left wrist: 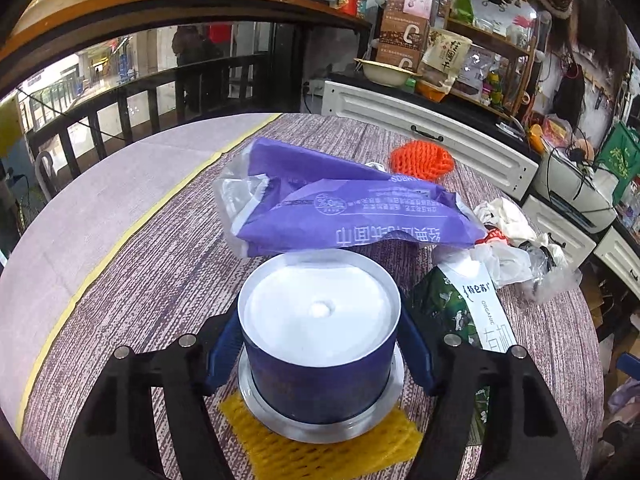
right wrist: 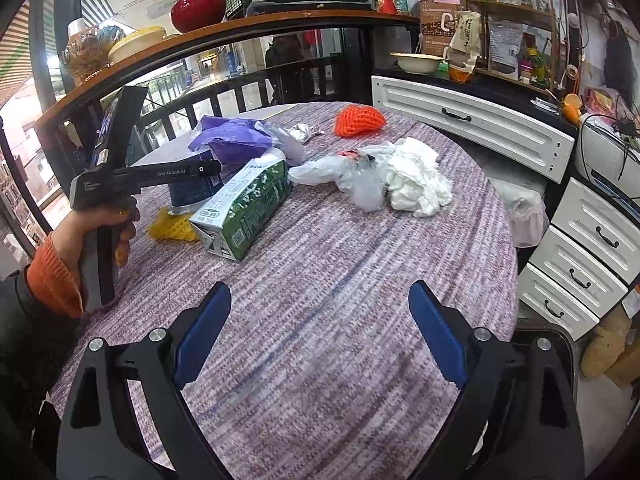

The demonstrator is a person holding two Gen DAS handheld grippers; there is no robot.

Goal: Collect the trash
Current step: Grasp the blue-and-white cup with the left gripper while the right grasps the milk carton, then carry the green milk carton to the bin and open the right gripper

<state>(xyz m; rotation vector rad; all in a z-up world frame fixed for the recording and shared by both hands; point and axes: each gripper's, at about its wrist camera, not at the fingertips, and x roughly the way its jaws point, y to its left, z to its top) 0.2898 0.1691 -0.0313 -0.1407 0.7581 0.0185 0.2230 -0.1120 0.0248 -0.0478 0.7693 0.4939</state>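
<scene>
Left wrist view: your left gripper (left wrist: 320, 344) has its blue fingers (left wrist: 222, 354) on either side of the blue can (left wrist: 320, 372), hugging its wall; whether the pads truly press I cannot tell. The can stands upright on a silver base, open at the top, white inside. It sits on one yellow foam net (left wrist: 320, 450), flat on the worktop (left wrist: 132, 280). Right behind the can, touching its rim line, lies the purple wrapper (left wrist: 336, 204), crowding the way ahead. To the right, just beside the can, lies the green carton (left wrist: 460, 312). Farther back, one orange foam net (left wrist: 422, 159); to the right, a heap of white tissue and clear plastic (left wrist: 516, 240).

Right wrist view: your right gripper (right wrist: 320, 336) hangs over bare worktop (right wrist: 320, 280), fingers (right wrist: 202, 336) wide apart with nothing between them. Your left hand (right wrist: 96, 228) holds the other gripper at the blue can (right wrist: 192, 192) at left. One green carton (right wrist: 244, 208) lies on its side beside it, and the yellow foam net (right wrist: 172, 226) peeks out below. The purple wrapper (right wrist: 232, 136) sits behind, the orange foam net (right wrist: 360, 120) beyond. One tissue-and-plastic heap (right wrist: 392, 180) lies mid-worktop, well apart from your open fingers.
</scene>
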